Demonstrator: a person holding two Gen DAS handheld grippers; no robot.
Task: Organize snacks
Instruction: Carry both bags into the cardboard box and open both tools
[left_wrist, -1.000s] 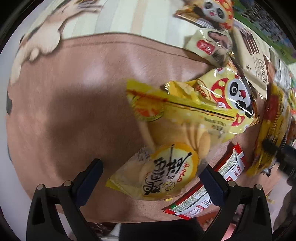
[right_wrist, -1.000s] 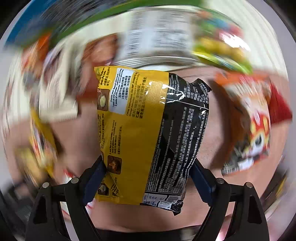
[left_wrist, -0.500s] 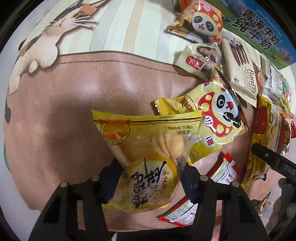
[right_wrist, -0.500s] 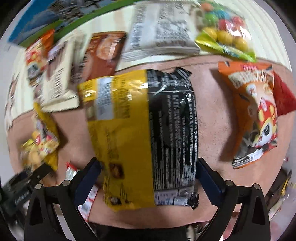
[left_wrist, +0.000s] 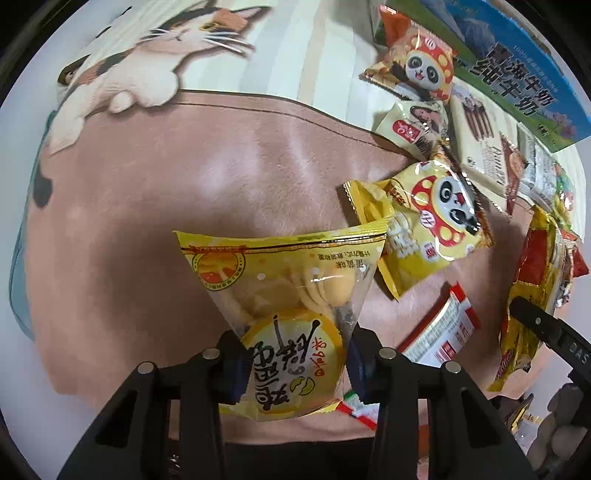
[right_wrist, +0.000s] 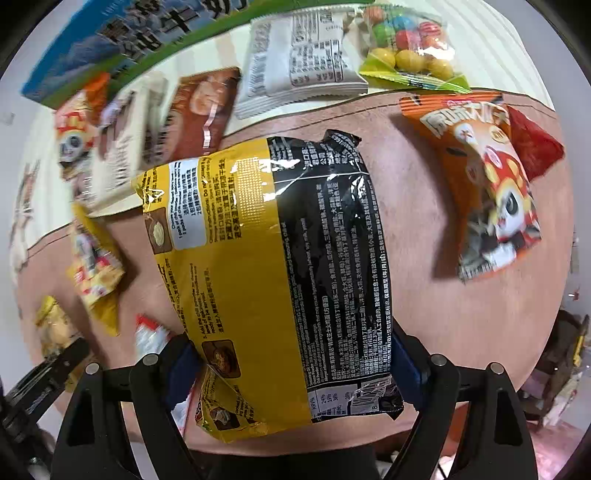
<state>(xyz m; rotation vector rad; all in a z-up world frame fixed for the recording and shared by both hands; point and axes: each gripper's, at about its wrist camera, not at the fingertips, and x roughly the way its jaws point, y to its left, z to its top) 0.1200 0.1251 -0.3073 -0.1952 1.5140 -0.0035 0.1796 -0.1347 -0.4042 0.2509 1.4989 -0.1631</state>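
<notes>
My left gripper (left_wrist: 293, 363) is shut on a yellow clear-window cookie packet (left_wrist: 284, 295), held just above the brown mat (left_wrist: 147, 206). My right gripper (right_wrist: 291, 363) is shut on a large yellow-and-black noodle packet (right_wrist: 266, 266), held above the same mat (right_wrist: 443, 314). A yellow panda snack bag (left_wrist: 432, 225) lies just right of the cookie packet. The right gripper and its packet show at the right edge of the left wrist view (left_wrist: 532, 295).
A red-white sachet (left_wrist: 439, 328) lies by the mat's near edge. An orange panda bag (right_wrist: 487, 184), candy bag (right_wrist: 410, 51), white packets (right_wrist: 303, 66) and a milk carton (left_wrist: 517, 66) lie along the far side. The mat's left half (left_wrist: 110, 221) is bare.
My left gripper has closed on the cookie packet and lifted it. My right gripper has swung the noodle packet over the mat, with the view steadier now.
</notes>
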